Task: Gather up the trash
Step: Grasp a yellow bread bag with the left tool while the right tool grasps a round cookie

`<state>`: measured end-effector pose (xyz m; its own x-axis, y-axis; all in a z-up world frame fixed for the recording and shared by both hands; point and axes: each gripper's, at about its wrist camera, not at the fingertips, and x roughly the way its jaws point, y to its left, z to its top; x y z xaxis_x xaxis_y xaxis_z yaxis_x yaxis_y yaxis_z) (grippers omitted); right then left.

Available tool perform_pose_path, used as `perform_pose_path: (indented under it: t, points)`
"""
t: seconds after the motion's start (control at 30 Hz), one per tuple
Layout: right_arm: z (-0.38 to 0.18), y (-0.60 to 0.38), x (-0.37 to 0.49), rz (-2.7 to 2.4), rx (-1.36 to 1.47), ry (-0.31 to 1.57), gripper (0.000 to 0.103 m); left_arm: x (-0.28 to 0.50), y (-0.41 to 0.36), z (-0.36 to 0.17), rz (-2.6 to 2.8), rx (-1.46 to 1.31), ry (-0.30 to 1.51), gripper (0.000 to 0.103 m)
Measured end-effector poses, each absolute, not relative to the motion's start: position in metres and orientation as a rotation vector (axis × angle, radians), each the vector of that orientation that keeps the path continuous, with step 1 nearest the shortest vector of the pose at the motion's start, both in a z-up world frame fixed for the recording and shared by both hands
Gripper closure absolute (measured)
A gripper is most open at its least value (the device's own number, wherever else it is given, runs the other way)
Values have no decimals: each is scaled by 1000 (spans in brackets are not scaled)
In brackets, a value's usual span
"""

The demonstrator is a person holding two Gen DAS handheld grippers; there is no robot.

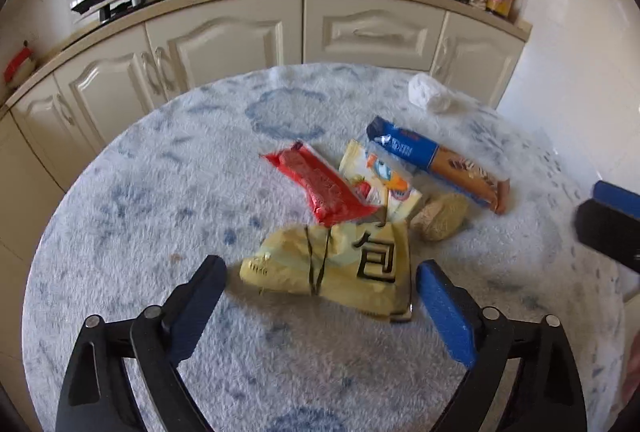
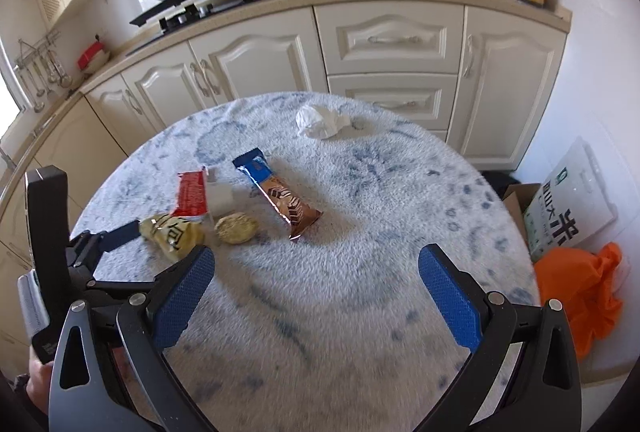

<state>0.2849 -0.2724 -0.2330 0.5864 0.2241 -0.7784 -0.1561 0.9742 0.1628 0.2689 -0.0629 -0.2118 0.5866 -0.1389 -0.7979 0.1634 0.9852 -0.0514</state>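
On the round tabletop the trash lies in a loose cluster. The left gripper is spread wide with its jaws on either side of the near yellow bag, pads not touching it. Just beyond lie a red wrapper, a pale packet, a biscuit and a blue-brown wrapper. A crumpled tissue sits at the far edge. The right gripper is wide open over bare cloth, holding nothing.
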Motion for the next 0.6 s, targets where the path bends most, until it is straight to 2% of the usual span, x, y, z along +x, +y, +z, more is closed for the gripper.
perform_pose_path:
  t: [0.03, 0.07, 0.13, 0.33, 0.6]
  points:
    - [-237, -272, 289, 227, 85, 922, 0, 273, -63, -212, -189, 20, 922, 23]
    - [-239, -271, 291, 232, 87, 925, 0, 277, -64, -212, -185, 25, 920, 24]
    - [-243, -268, 295, 249, 85, 931, 0, 280, -64, -212, -204, 26, 909, 41]
    - [-249, -247, 297, 330, 61, 951, 1, 285, -45, -216, -218, -38, 899, 42]
    - [-270, -213, 305, 386, 29, 976, 11, 272, -3, -214, -150, -94, 884, 42]
